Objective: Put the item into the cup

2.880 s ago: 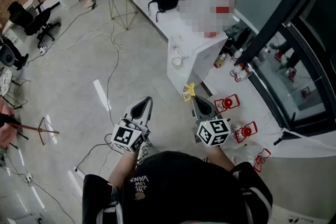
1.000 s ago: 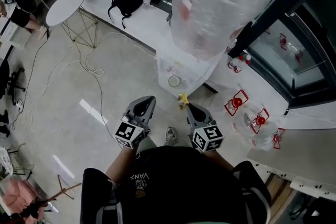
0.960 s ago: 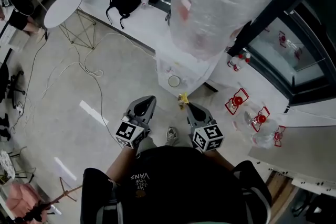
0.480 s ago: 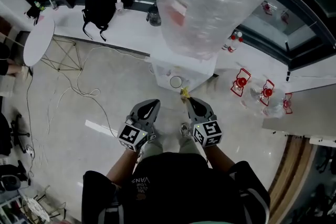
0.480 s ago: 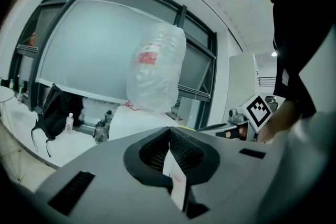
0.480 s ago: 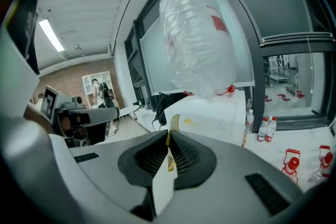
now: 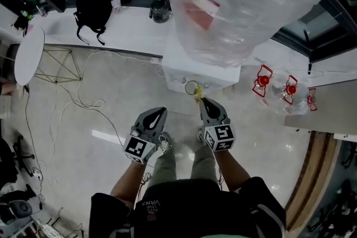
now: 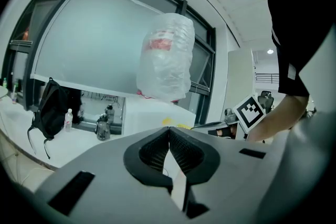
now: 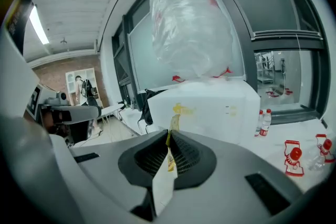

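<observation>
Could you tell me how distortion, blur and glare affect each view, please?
Head view: sharp, evenly lit, mild sheen on the floor. Left gripper view: strong fisheye bowing the window frames. Right gripper view: same fisheye, bright ceiling light, yellow sachet close and soft.

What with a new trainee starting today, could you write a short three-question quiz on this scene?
1. True or false: the left gripper is shut with nothing between its jaws.
2. What does the right gripper hold? A) a water bottle B) a yellow packet C) a cable
3. In the head view, where is the cup relative to the packet?

Key:
1. True.
2. B.
3. Just beyond the packet's tip, at the front of the white dispenser.
</observation>
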`<state>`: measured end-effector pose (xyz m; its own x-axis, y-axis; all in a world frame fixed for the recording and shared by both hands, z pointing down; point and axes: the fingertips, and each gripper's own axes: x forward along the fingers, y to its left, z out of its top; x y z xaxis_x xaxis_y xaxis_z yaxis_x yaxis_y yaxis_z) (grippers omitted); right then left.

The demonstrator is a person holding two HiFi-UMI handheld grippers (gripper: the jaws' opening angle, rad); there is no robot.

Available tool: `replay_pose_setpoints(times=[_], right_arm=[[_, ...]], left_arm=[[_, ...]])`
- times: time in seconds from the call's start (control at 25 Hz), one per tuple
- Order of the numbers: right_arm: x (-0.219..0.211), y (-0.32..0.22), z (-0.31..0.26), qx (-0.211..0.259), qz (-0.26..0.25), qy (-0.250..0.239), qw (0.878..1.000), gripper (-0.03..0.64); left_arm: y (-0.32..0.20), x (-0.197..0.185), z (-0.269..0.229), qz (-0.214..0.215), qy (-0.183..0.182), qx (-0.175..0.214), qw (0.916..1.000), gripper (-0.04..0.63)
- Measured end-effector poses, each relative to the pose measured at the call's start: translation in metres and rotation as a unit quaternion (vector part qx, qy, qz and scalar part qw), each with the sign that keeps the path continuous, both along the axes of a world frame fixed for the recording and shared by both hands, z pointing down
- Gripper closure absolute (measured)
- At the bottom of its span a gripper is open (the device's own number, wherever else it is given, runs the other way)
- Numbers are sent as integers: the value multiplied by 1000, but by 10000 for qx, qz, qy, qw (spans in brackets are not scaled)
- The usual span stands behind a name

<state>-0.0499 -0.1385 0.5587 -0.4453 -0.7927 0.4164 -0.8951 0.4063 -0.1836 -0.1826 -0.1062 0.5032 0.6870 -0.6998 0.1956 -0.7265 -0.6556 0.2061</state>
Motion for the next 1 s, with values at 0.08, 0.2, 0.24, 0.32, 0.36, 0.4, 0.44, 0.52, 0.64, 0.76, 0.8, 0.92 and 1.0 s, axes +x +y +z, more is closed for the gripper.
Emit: replay_pose_setpoints(times=[0.08,0.2,0.24,0.32,0.36,0.4,0.44,0.52,0.64,0.76,0.8,0.92,1.0], right_arm=[[-2,-9,20,-31,73,-7,10000,568],[-4,-23,49,-101,129,90,9998,568],[-4,-27,58,-142,148,153,9997,568],[-4,-33,76,-220,206,202,9993,568],[-4,-35,86,-255,244,189,9992,568],[-3,-36,95,-289,280,174,9990,568],[-3,-37,104,-324,308,177,9988,566],[-3,-40,120,-371,324,230,9985,568],[-3,-46,140,-374,297,327,9983,568],[-2,-54,155,-409,300,392,9979,568],[-3,-56,159,-422,305,406,9978,568],[-6,-62,172,-465,313,399,9976,568],[-8,-66,180,-497,303,392,9975,568]], left_arm=[[-10,-2,11,33,-24,22,10000,575],[-24,-4,26,57,-22,22,10000,575],[-28,-4,32,68,-18,21,10000,575],[-33,-4,42,80,4,-2,10000,575],[-34,-5,47,77,24,-21,10000,575],[-35,-5,52,71,41,-43,10000,575],[-36,-5,57,65,53,-67,9999,575],[-37,-7,65,56,61,-106,9999,575],[-39,-12,74,31,49,-130,9999,575],[-39,-18,81,-27,39,-183,9998,575],[-39,-20,84,-52,43,-198,9998,575],[-36,-27,91,-110,39,-256,9996,575],[-35,-30,96,-135,25,-278,9995,575]])
